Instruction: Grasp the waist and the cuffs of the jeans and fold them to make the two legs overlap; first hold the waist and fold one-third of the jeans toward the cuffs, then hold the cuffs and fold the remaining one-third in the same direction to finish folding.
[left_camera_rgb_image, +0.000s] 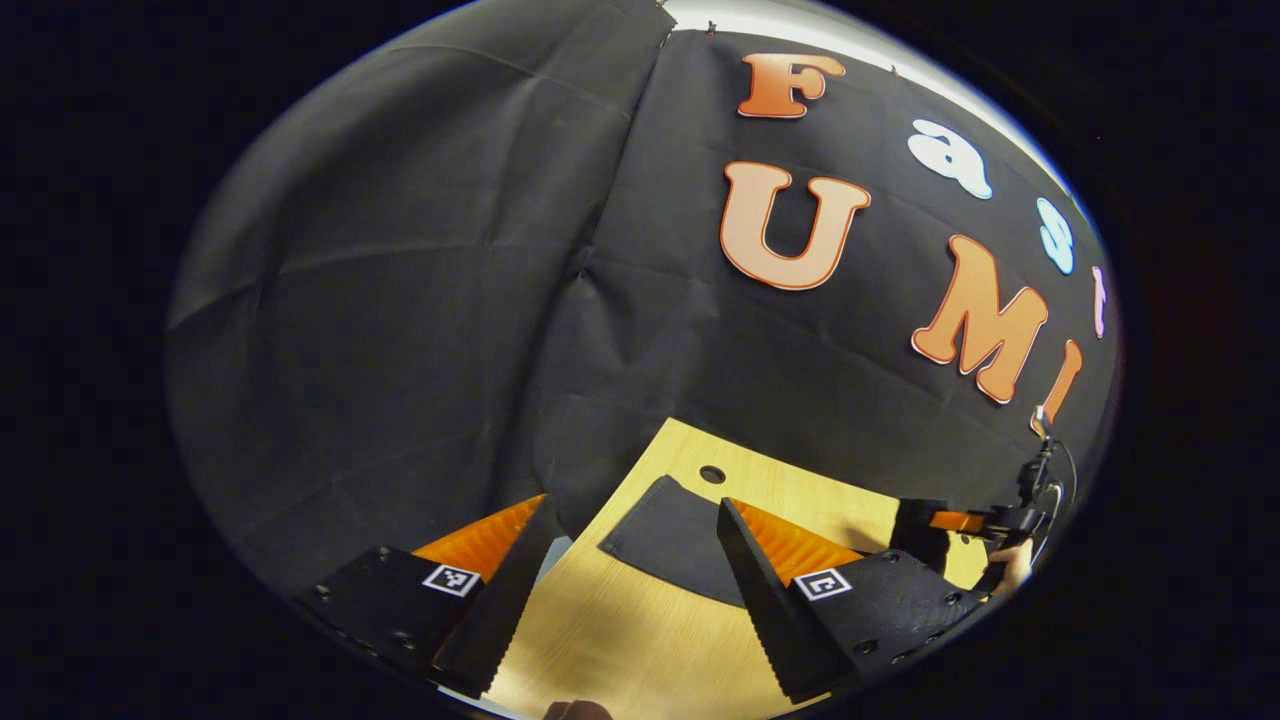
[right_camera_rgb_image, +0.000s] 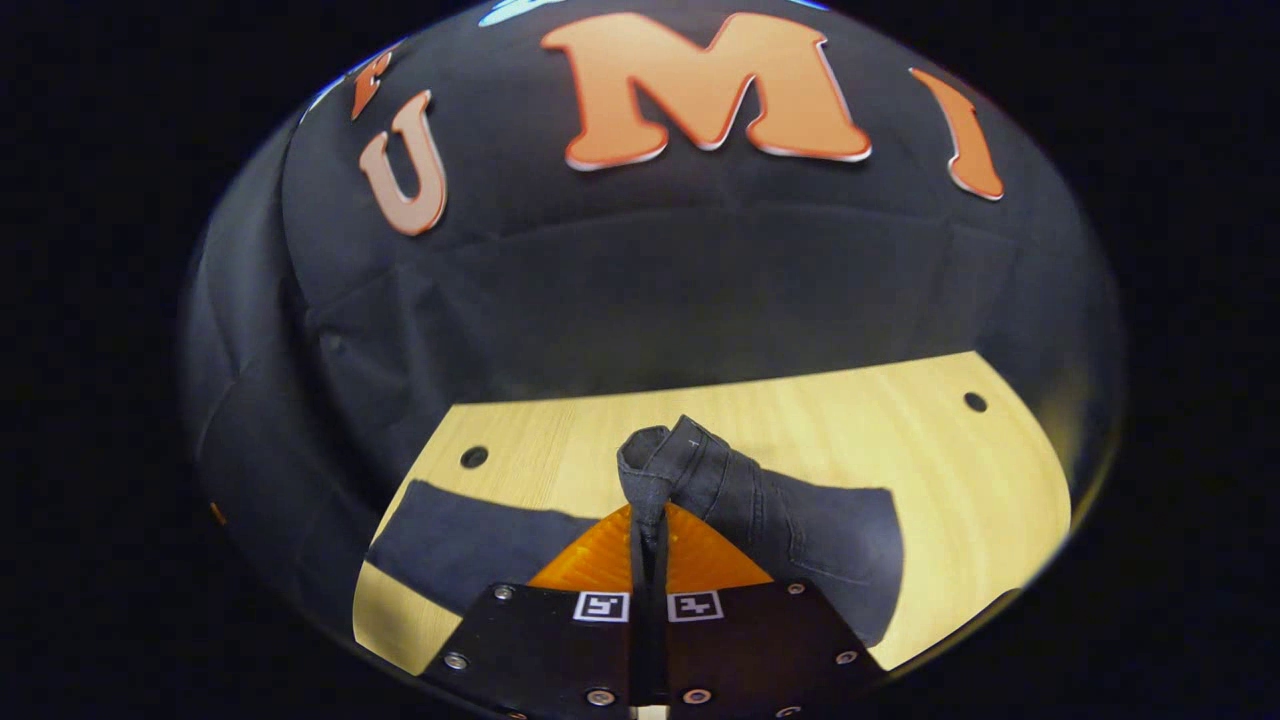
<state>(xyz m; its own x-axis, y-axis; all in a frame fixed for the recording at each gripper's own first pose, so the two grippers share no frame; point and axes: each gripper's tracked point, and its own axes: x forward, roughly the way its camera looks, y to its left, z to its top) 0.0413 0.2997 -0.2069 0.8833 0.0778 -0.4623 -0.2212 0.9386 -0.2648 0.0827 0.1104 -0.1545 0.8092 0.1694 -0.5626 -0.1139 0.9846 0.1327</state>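
Dark jeans (right_camera_rgb_image: 800, 525) lie across a light wooden table (right_camera_rgb_image: 960, 470). In the right gripper view my right gripper (right_camera_rgb_image: 650, 515) is shut on a bunched, seamed edge of the jeans (right_camera_rgb_image: 668, 452), which stands raised above the table; pocket stitching shows just to its right. A flat stretch of the jeans (right_camera_rgb_image: 460, 540) runs off to the left. In the left gripper view my left gripper (left_camera_rgb_image: 633, 503) is open, its fingers wide apart above the table with nothing between them. A flat end of the jeans (left_camera_rgb_image: 665, 545) lies beyond them. The right gripper (left_camera_rgb_image: 960, 522) and a hand (left_camera_rgb_image: 1010, 565) appear at the far right.
The booth's black cloth wall stands close behind the table's far edge. Small round holes (right_camera_rgb_image: 474, 457) (right_camera_rgb_image: 975, 402) mark the tabletop near its back corners. Bare wood (left_camera_rgb_image: 620, 640) lies in front of the jeans.
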